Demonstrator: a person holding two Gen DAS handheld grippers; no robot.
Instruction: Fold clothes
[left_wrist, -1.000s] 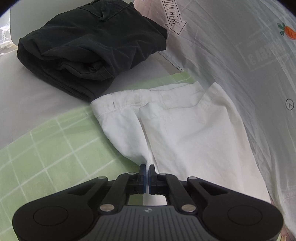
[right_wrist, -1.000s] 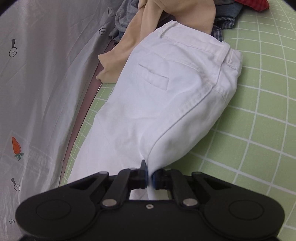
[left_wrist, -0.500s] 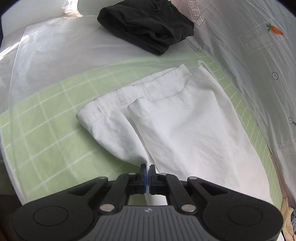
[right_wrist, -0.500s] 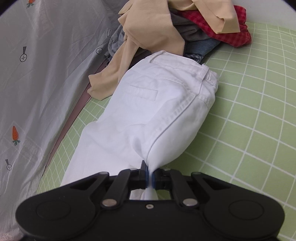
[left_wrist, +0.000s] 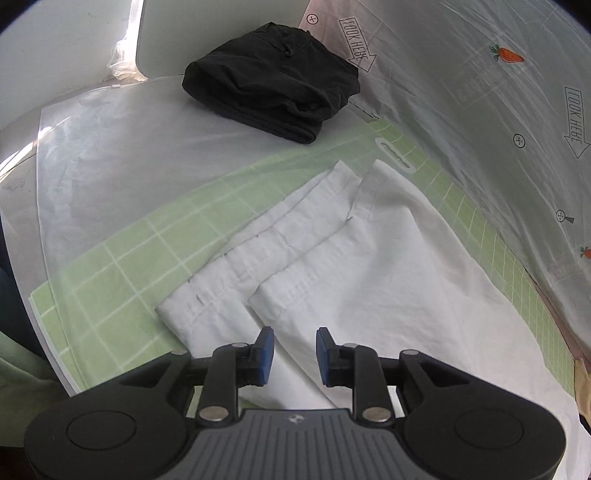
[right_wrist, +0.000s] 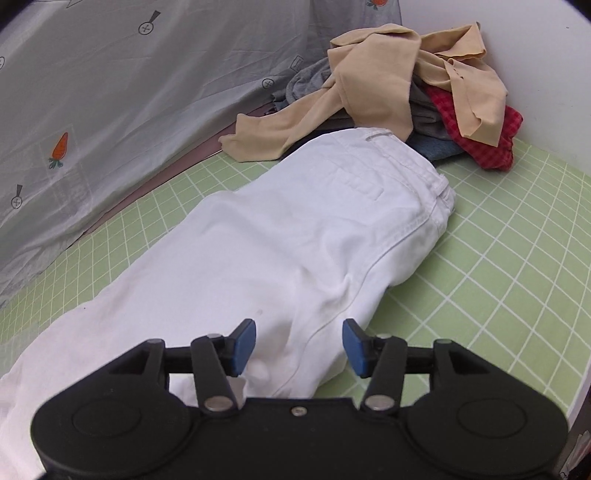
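Note:
White trousers lie flat on the green grid mat. In the left wrist view I see the two leg hems (left_wrist: 280, 266), one laid over the other. My left gripper (left_wrist: 294, 356) is open just above the near edge of the legs, holding nothing. In the right wrist view I see the seat and waistband end of the trousers (right_wrist: 332, 229), with a back pocket showing. My right gripper (right_wrist: 299, 345) is open over the near edge of the seat, empty.
A folded black garment (left_wrist: 273, 81) sits on clear plastic sheeting (left_wrist: 110, 155) beyond the mat (left_wrist: 122, 266). A heap of unfolded clothes, tan, red check and grey (right_wrist: 413, 92), lies past the waistband. A grey carrot-print sheet (right_wrist: 110, 85) hangs along the far side.
Both grippers were shut on the trousers' near edge and have opened, letting the trousers drop flat onto the mat. Both have pulled back a little.

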